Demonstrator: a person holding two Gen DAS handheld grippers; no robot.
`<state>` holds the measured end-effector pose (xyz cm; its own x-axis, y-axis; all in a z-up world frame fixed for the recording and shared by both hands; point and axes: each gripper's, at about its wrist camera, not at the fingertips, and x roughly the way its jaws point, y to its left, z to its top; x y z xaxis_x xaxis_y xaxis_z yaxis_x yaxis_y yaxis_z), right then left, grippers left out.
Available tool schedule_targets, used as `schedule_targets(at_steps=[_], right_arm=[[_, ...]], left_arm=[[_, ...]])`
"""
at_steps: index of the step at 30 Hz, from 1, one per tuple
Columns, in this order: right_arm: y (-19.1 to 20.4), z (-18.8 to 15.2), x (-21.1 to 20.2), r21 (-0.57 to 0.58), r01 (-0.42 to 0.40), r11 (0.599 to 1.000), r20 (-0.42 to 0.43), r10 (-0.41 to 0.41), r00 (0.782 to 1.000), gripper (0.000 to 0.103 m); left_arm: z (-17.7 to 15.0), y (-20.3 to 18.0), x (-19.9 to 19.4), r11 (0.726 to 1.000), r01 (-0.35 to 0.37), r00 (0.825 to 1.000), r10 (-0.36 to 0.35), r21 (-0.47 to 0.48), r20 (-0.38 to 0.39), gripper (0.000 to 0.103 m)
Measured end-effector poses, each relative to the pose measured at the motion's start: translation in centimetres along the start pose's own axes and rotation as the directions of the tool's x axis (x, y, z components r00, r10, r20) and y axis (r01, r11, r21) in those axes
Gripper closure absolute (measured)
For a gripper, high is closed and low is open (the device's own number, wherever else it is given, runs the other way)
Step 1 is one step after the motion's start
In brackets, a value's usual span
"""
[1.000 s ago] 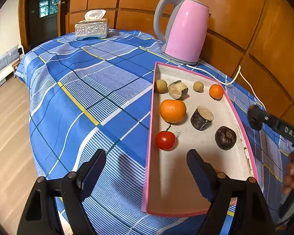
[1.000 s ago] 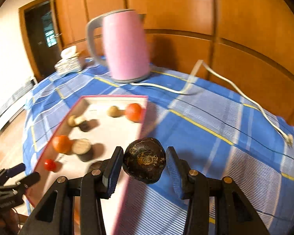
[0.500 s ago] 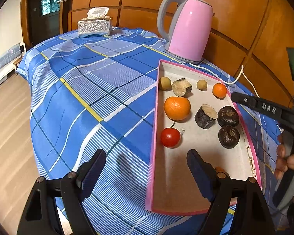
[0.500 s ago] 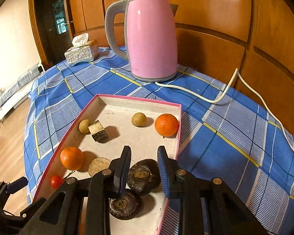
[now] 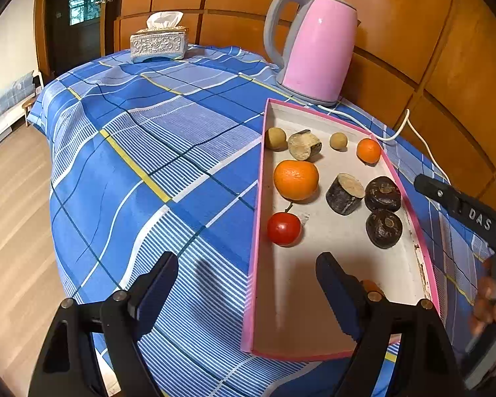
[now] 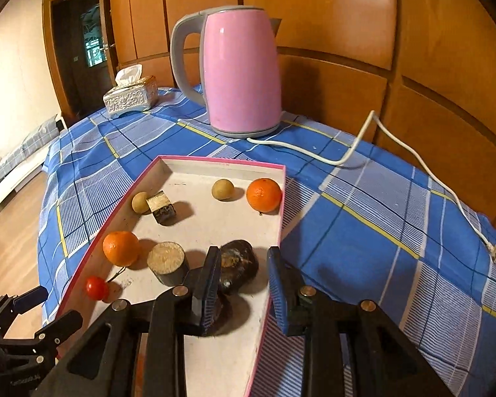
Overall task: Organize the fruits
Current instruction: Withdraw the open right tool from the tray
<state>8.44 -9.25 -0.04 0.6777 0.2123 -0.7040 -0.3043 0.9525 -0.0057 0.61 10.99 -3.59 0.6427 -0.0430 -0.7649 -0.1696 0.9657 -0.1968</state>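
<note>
A pink-rimmed white tray (image 5: 330, 264) (image 6: 215, 162) holds several fruits: a big orange (image 5: 296, 179) (image 6: 120, 248), a small orange (image 5: 368, 150) (image 6: 264, 195), a red cherry tomato (image 5: 283, 229) (image 6: 96, 287), two tan round fruits, two cut dark pieces, and two dark round fruits (image 5: 382, 194) (image 5: 383, 228). My right gripper (image 6: 243, 278) is open just above the tray's right side; the dark fruit (image 6: 238, 266) lies between its fingers, released. My left gripper (image 5: 244, 284) is open and empty, straddling the tray's near left rim.
A pink kettle (image 5: 314, 46) (image 6: 238, 72) stands behind the tray, its white cord (image 6: 396, 152) trailing right over the blue plaid cloth (image 5: 132, 149). A silver tissue box (image 5: 158, 44) sits at the far edge. Wooden panels back the table.
My right gripper carried the dark fruit into the tray, set it beside the other dark fruit, and opened. It has drawn back slightly. The left gripper stayed open and nearly still.
</note>
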Motion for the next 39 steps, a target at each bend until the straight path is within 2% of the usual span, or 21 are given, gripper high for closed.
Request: schedule_targets(at_steps=[5, 9, 19, 20, 23, 24, 33, 39], right_arm=[[-0.1, -1.2, -1.3, 0.017, 0.027, 0.999, 0.015, -0.027, 1.000, 0.074], [-0.4, -2.3, -2.4, 0.048, 0.054, 0.997, 0.023, -0.055, 0.998, 0.071], [-0.9, -5.4, -5.1, 0.121, 0.144, 0.982, 0.045, -0.150, 0.988, 0.064], [-1.0, -5.6, -5.2, 0.128, 0.149, 0.981, 0.045, -0.156, 0.987, 0.062], [-1.0, -6.2, -5.6, 0.147, 0.158, 0.976, 0.041, -0.166, 0.985, 0.045], [-0.9, -6.5, -5.8, 0.150, 0.161, 0.975, 0.046, -0.169, 0.984, 0.043], [-0.1, -7.3, -6.8, 0.128, 0.183, 0.975, 0.069, -0.193, 0.979, 0.042], [-0.1, -7.4, -7.1, 0.128, 0.187, 0.974, 0.072, -0.197, 0.978, 0.042]], left_arm=[[0.0, -0.3, -0.3, 1.000, 0.001, 1.000, -0.001, 0.011, 0.008, 0.014], [-0.1, -0.7, -0.6, 1.000, -0.001, 1.000, 0.000, 0.026, 0.019, 0.012], [-0.1, -1.3, -1.8, 0.999, -0.014, 0.998, 0.011, 0.045, 0.065, 0.001], [-0.1, -1.4, -2.0, 0.999, -0.019, 0.997, 0.016, 0.047, 0.072, 0.001], [-0.2, -1.6, -2.4, 0.998, -0.024, 0.996, 0.020, 0.054, 0.082, 0.000], [-0.2, -1.6, -2.5, 0.998, -0.025, 0.996, 0.020, 0.056, 0.086, 0.000], [-0.1, -2.6, -4.6, 0.995, -0.011, 0.987, -0.004, 0.094, 0.160, 0.000], [0.1, -2.9, -4.8, 0.996, -0.031, 0.987, 0.016, 0.089, 0.158, 0.000]])
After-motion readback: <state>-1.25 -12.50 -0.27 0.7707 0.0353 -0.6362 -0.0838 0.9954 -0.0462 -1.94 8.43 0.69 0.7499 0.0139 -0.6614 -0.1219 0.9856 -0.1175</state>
